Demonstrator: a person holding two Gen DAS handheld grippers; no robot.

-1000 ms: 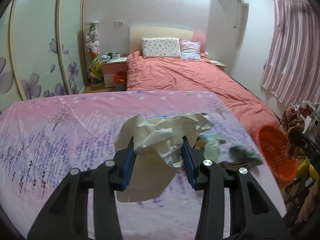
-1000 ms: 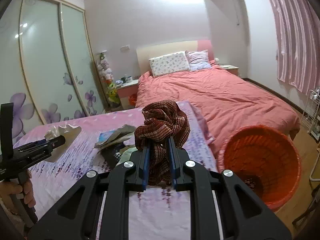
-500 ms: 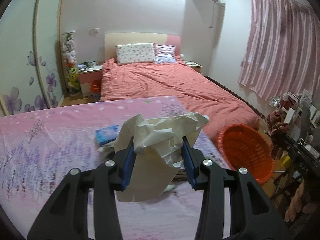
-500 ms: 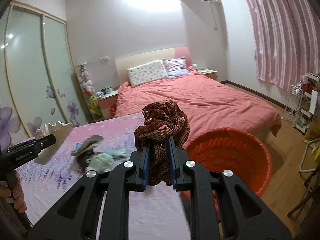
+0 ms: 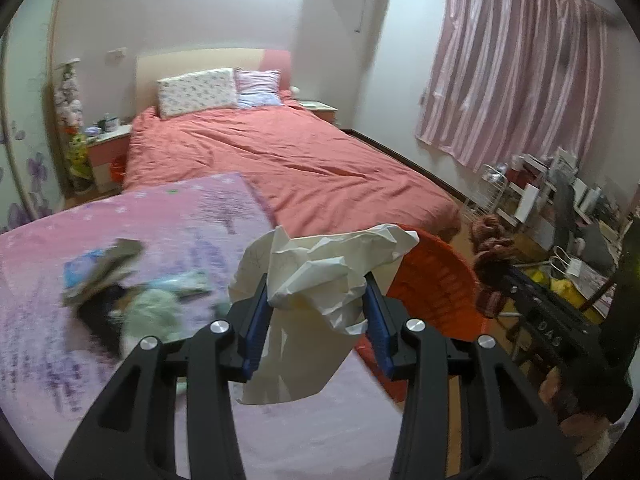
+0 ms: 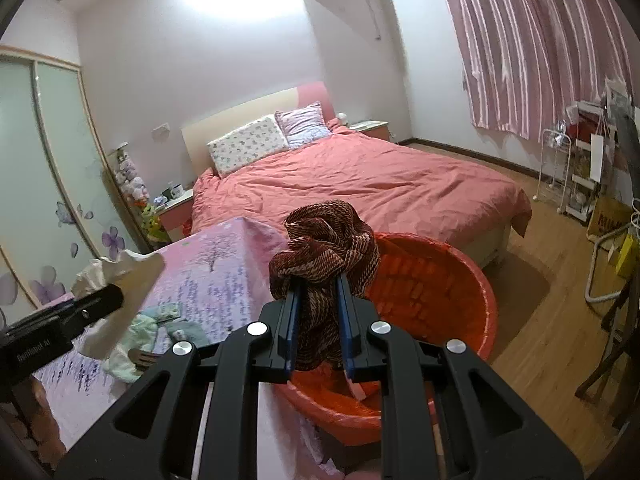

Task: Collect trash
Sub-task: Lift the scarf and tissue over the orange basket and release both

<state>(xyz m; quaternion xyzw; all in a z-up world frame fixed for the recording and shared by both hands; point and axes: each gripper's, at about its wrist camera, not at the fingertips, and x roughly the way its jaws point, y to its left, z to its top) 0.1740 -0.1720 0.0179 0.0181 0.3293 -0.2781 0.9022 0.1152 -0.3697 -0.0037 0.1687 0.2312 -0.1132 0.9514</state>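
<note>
My left gripper is shut on a crumpled cream paper wad, held above the right edge of the pink floral table. My right gripper is shut on a knotted dark red striped cloth, which hangs over the near rim of the orange plastic basket on the floor. In the left wrist view the basket sits just right of the wad, with the red cloth and right gripper beyond it. The right wrist view shows the left gripper and wad at the left.
A heap of cloths and wrappers lies on the table; part of the heap shows in the right wrist view. A bed with a coral cover stands behind. A cluttered rack and chair line the right wall on the wooden floor.
Both grippers have swung to the right, from over the table toward the orange basket, each keeping its load. The basket now lies directly under the red cloth and next to the paper wad.
</note>
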